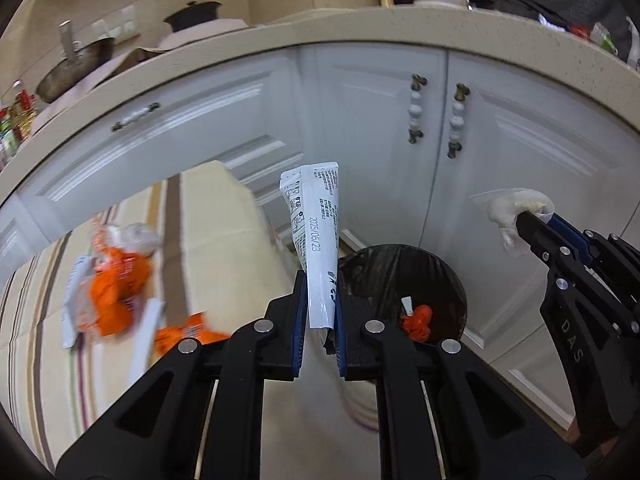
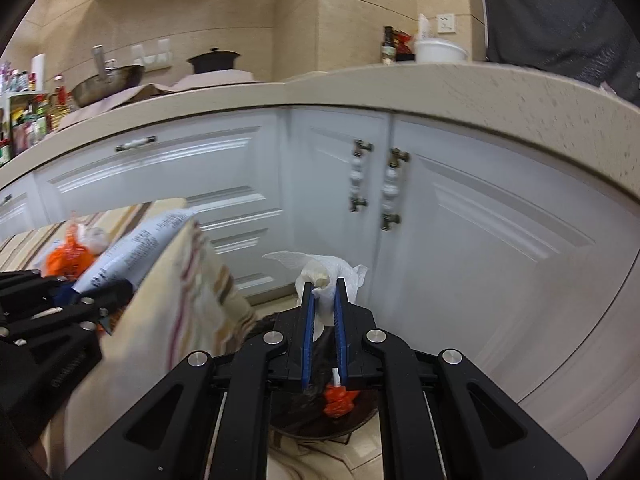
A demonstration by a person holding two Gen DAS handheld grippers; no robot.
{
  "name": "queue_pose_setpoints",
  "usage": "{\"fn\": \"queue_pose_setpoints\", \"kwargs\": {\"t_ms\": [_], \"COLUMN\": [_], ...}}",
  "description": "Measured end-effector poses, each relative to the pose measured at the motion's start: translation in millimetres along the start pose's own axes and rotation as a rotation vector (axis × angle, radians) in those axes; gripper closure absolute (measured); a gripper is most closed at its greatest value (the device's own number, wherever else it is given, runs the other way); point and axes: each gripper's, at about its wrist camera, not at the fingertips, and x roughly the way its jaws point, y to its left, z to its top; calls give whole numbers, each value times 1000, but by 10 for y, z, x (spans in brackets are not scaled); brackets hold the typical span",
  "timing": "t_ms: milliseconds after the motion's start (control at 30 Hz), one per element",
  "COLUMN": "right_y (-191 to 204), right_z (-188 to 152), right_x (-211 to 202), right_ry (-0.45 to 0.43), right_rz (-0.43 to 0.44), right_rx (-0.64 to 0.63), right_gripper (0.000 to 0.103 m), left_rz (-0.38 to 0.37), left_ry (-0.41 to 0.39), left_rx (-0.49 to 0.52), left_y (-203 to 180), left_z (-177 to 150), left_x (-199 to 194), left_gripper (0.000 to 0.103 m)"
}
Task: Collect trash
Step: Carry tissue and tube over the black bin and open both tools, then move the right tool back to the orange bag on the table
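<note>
Two grippers each carry a piece of trash. From the left wrist camera, the left gripper (image 1: 322,280) has its blue-padded fingers pressed against a flattened white tube (image 1: 316,240) printed with black text and a date; the tube stands upright between them. Below and to the right sits a round bin (image 1: 440,280) lined with a black bag, holding a crumpled orange wrapper (image 1: 417,322). To the left, a table under a striped cloth (image 1: 208,220) bears more orange wrappers (image 1: 116,292), blurred. At the right edge, the right gripper (image 1: 528,220) pinches a crumpled white tissue (image 1: 516,204) at its tips, above and to the right of the bin. White cabinet doors (image 1: 380,120) fill the background under a beige countertop (image 1: 400,20).

From the right wrist camera, the right gripper (image 2: 324,284) is clamped on the tissue (image 2: 324,272), which bulges above the fingertips. The bin (image 2: 292,420) lies directly beneath, the orange wrapper (image 2: 338,402) inside it. At the left, the left gripper (image 2: 100,292) holds the tube (image 2: 136,248) beside the draped cloth (image 2: 180,300). A wok (image 2: 108,82) and a dark pot (image 2: 214,62) sit on the countertop (image 2: 440,84).
</note>
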Motion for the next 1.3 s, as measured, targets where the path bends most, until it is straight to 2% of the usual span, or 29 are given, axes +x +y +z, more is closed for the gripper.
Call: {"fn": "queue_pose_setpoints", "kwargs": {"t_ms": [200, 367, 433, 467, 500, 533, 633, 700, 800, 1100, 1300], "right_y": [-267, -418, -458, -472, -479, -485, -490, -478, -438, -201, 122], "right_z": [-105, -177, -209, -225, -230, -245, -291, -299, -268, -44, 70], "right_x": [328, 621, 756, 830, 890, 951, 1070, 1092, 1035, 671, 364], "right_ry": [42, 78, 91, 100, 107, 113, 124, 129, 120, 85, 61], "right_rz": [-19, -10, 4, 12, 18, 18, 5, 4, -3, -1, 42], "right_rx": [30, 58, 68, 72, 76, 81, 92, 98, 90, 72, 57], "right_gripper": [93, 93, 93, 92, 85, 75, 64, 62, 59, 56, 56], "left_rz": [-26, -41, -21, -2, 26, 44, 58, 51, 47, 10, 40], "left_ry": [131, 215, 230, 227, 224, 224, 241, 255, 239, 143, 76], "left_rx": [24, 9, -1, -4, -4, -5, -5, -17, -34, -73, -104], "left_y": [-410, -551, -571, -576, -573, -567, -552, -525, -450, -100, 384], "left_z": [109, 183, 211, 217, 215, 215, 233, 251, 273, 323, 251], "left_x": [629, 1011, 1162, 1234, 1303, 1347, 1482, 1529, 1457, 819, 305], "left_gripper": [91, 90, 83, 74, 59, 55, 54, 52, 45, 43, 43]}}
